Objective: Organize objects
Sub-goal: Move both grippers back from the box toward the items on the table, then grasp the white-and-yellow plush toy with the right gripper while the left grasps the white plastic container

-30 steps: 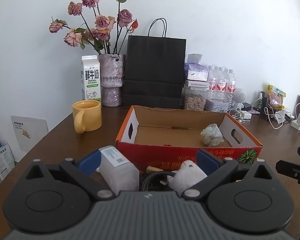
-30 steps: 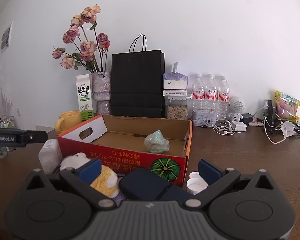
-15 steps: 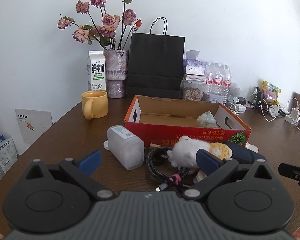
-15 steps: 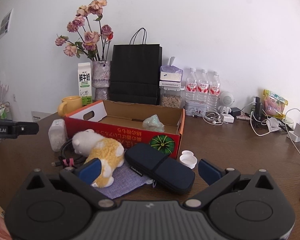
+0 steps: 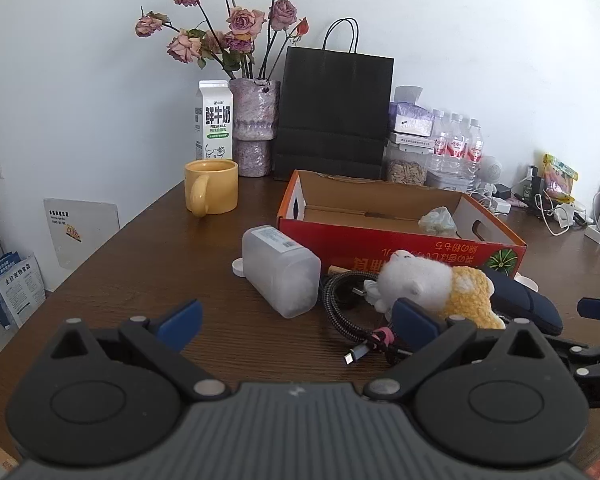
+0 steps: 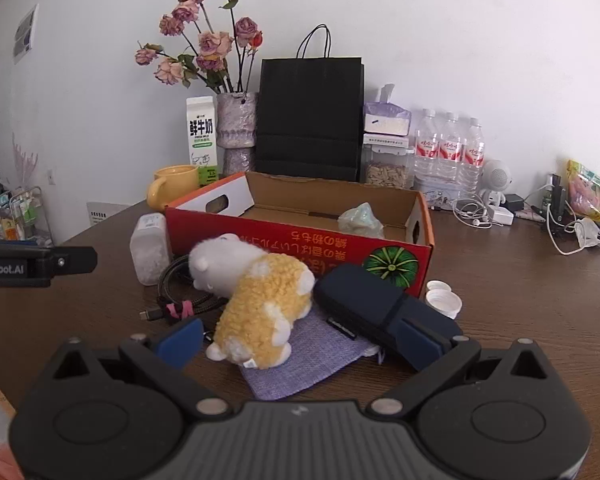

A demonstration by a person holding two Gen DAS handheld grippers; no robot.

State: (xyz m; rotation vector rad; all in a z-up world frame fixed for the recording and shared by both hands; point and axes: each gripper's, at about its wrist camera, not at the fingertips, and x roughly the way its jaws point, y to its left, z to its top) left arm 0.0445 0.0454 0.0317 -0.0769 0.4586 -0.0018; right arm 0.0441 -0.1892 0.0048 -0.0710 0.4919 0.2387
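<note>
Both grippers hovering spread, empty: left gripper point(image 5: 296, 316), right gripper point(image 6: 300, 338). Plush toy point(image 6: 256, 300) lying before cardboard box point(image 6: 380, 250) (pickup pending, seemingly). Next: right closing around plush, lifting into box.

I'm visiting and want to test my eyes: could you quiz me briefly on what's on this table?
1. True or false: the plush toy lies inside the cardboard box.
2. What lies inside the box? A) yellow mug B) crumpled pale green lump C) milk carton
3. Fill in: the plush toy lies partly on a ____ cloth pouch.

Key:
1. False; it lies on the table in front of the box.
2. B
3. Purple

The left gripper and right gripper have their jaws apart, holding nothing.
</note>
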